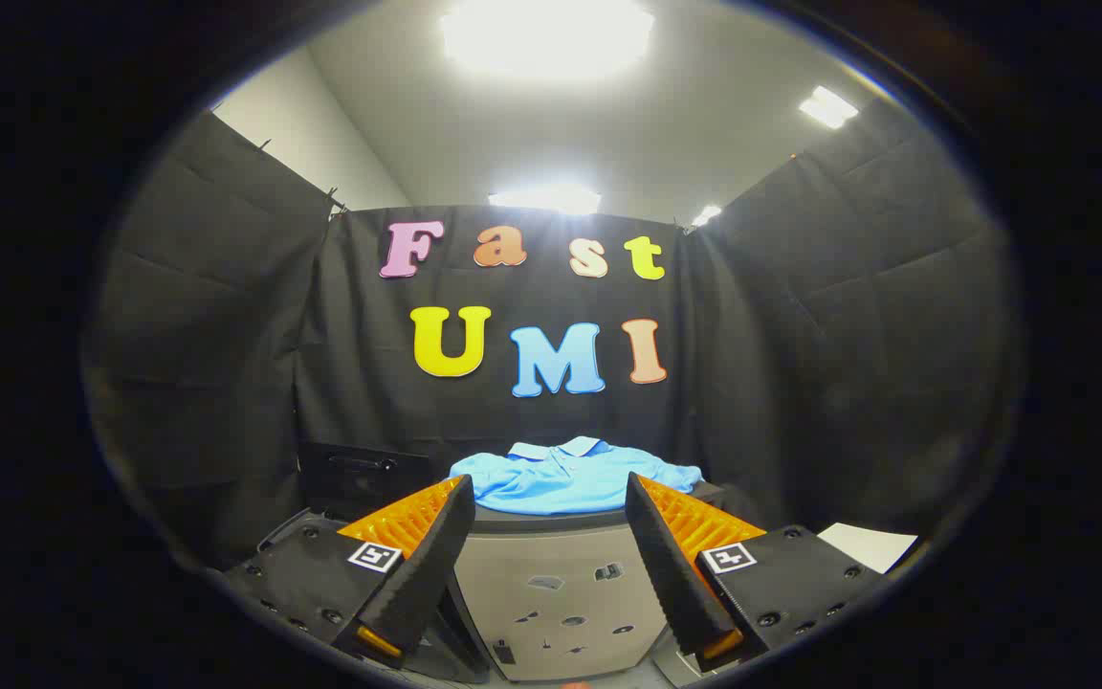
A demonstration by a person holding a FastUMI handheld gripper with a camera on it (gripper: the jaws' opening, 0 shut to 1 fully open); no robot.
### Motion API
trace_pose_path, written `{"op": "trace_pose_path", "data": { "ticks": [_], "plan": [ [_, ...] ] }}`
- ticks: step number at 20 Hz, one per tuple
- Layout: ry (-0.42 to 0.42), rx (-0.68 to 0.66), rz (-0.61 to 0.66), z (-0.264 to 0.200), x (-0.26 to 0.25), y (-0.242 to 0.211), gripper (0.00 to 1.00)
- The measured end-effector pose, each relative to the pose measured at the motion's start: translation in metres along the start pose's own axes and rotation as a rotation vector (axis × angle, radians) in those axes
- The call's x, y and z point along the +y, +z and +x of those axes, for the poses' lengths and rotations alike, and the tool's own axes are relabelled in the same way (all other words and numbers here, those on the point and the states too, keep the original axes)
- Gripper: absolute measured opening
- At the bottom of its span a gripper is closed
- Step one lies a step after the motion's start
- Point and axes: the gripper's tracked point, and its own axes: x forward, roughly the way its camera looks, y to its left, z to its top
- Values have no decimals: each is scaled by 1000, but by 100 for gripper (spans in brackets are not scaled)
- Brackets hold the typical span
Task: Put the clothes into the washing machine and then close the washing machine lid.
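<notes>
While the claw (pixel 546 507) is held wide open and empty, a blue polo shirt (pixel 565 478) is seen beyond it — laid on the washing machine (pixel 561 593).

a light blue polo shirt (pixel 570 478) lies folded flat on top of the washer (pixel 561 593), collar up and toward the far wall. it covers most of the washer's dark top edge. the washer is a grey box with a pale front panel carrying small dark marks. the hand-held gripper (pixel 551 502) has its fingers spread wide, shirt just beyond them.
</notes>
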Motion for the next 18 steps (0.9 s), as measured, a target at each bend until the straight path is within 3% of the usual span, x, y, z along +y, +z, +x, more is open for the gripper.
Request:
{"op": "trace_pose_path", "data": {
  "ticks": [4,18],
  "plan": [
    [55,15,-16,-3,17,-7,98],
    [72,31,11,-4,31,-14,98]
  ]
}}
